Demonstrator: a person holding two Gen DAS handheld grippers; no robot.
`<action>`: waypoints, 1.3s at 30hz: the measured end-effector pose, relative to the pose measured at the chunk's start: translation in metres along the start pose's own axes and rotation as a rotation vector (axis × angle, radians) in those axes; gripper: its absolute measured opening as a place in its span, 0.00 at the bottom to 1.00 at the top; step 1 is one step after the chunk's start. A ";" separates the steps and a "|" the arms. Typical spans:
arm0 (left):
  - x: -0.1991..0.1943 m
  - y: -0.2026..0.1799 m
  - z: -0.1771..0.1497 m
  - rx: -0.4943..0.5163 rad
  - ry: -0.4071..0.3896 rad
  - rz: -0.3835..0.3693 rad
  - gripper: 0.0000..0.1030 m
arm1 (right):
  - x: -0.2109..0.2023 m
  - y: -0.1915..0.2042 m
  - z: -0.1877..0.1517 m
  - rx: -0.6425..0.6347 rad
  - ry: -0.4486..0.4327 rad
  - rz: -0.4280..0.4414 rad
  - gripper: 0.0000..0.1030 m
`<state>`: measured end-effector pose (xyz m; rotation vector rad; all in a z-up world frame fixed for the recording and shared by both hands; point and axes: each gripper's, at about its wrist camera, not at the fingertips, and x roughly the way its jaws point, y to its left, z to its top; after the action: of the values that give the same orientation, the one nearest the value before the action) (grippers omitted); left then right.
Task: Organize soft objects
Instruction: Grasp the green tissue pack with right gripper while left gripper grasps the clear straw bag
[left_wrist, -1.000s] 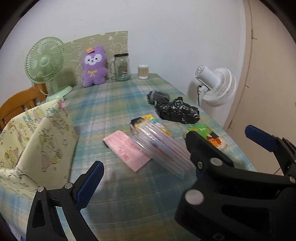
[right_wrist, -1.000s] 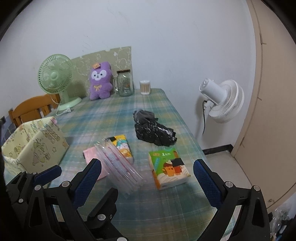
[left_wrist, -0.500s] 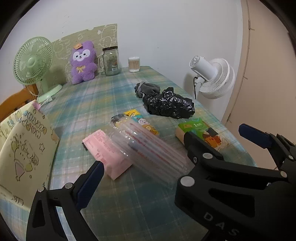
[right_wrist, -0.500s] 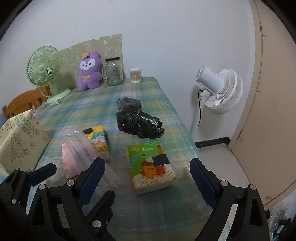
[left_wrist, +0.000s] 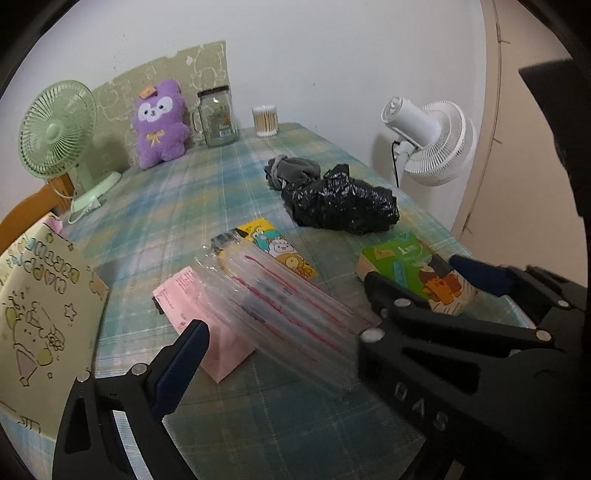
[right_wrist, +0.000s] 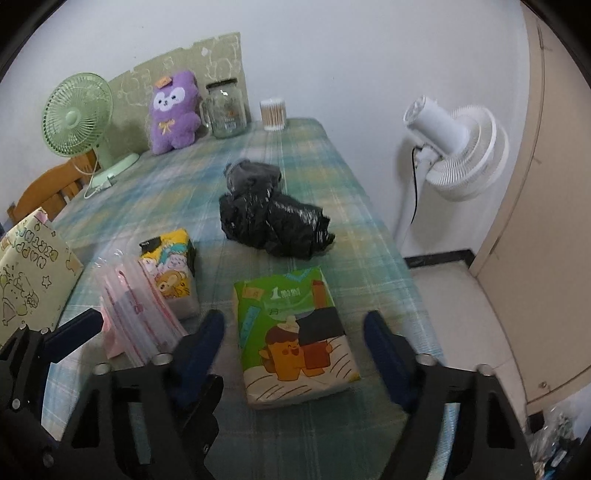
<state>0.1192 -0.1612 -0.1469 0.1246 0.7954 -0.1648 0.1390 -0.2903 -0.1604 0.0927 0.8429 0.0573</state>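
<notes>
A green tissue pack (right_wrist: 291, 332) lies flat near the table's right edge. My right gripper (right_wrist: 291, 343) straddles it, jaws closing, with thin gaps still showing beside both pads. My left gripper (left_wrist: 288, 369) stands open over a bundle of clear bags (left_wrist: 280, 306) and a pink pack (left_wrist: 199, 317); its right finger is hidden behind the right gripper (left_wrist: 428, 280). A yellow cartoon tissue pack (right_wrist: 170, 266), a crumpled black plastic bag (right_wrist: 273, 225) and a grey cloth (right_wrist: 255, 173) lie further back. A purple plush (right_wrist: 173, 110) sits against the wall.
A pale yellow printed fabric box (left_wrist: 40, 314) stands at the left edge. A green desk fan (right_wrist: 77, 114), a glass jar (right_wrist: 225, 110) and a cotton swab cup (right_wrist: 273, 114) line the back. A white floor fan (right_wrist: 458, 147) stands off the table's right side.
Both grippers came forward and down toward the items. The right gripper now has the green tissue pack between its fingers, and its jaws have narrowed.
</notes>
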 end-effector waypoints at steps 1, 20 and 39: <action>0.001 0.000 0.000 -0.001 0.008 -0.012 0.94 | 0.001 -0.001 0.000 0.005 0.007 0.011 0.63; 0.001 0.008 0.017 -0.050 -0.045 0.003 0.65 | -0.014 0.006 0.019 0.001 -0.073 0.021 0.52; -0.018 0.005 0.009 -0.005 -0.029 -0.090 0.21 | -0.036 0.009 0.003 0.079 -0.075 0.016 0.52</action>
<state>0.1140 -0.1561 -0.1269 0.0814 0.7725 -0.2488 0.1176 -0.2852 -0.1310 0.1751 0.7693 0.0358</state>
